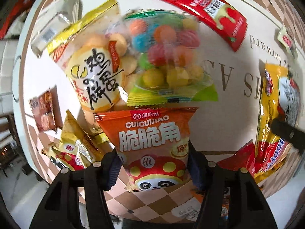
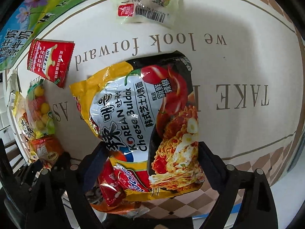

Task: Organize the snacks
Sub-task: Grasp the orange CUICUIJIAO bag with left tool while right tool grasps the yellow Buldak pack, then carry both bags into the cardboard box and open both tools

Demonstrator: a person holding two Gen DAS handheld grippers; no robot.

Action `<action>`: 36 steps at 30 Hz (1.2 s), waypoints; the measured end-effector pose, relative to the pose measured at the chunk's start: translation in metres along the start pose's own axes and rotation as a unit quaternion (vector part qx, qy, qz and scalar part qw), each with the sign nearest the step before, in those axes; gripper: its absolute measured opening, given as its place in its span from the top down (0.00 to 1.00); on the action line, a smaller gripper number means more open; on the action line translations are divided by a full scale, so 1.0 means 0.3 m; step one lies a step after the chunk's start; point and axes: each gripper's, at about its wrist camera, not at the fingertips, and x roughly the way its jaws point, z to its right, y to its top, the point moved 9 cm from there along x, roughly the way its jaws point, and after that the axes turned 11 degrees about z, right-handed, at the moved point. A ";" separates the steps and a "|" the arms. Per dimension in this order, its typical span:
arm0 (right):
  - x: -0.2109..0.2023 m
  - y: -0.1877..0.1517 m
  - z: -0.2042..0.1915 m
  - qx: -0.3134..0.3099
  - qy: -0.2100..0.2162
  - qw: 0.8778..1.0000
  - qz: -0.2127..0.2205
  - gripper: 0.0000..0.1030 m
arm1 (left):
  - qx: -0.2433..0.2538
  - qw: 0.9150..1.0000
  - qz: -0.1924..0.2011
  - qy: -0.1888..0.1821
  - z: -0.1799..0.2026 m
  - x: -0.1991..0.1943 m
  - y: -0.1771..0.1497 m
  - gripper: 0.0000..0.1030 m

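Note:
My left gripper (image 1: 153, 168) is shut on an orange Cuicuijiao snack bag (image 1: 152, 145), pads pressed on both its sides. Beyond it lie a clear bag of coloured candy balls (image 1: 167, 55) and a yellow biscuit bag (image 1: 91, 68). My right gripper (image 2: 152, 156) is shut on a yellow Korean cheese Buldak noodle pack (image 2: 148, 118), which also shows at the right of the left wrist view (image 1: 274, 122). Both bags are over a round table with a printed cloth (image 2: 238, 76).
A red sachet (image 1: 200, 5) (image 2: 50, 62) lies at the back, a pale green pack (image 2: 148, 3) further right. A milk carton box (image 2: 28, 19) stands far left. Small gold and red packets (image 1: 74, 148) lie at the near left edge; red packs (image 2: 114, 187) lie under the noodles.

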 end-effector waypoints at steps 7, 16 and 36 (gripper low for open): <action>0.092 -0.031 -0.062 -0.029 -0.025 0.999 -0.019 0.06 | -0.031 0.999 0.013 -0.022 -0.127 0.012 -0.029 0.49; 0.112 -0.025 -0.064 -0.030 -0.023 0.999 0.012 0.13 | -0.008 0.998 0.055 -0.001 -0.146 -0.167 -0.113 0.58; -0.482 -0.265 -0.173 -0.019 0.103 0.981 0.164 0.13 | 0.068 0.963 0.260 -0.020 -0.236 -0.997 0.083 0.58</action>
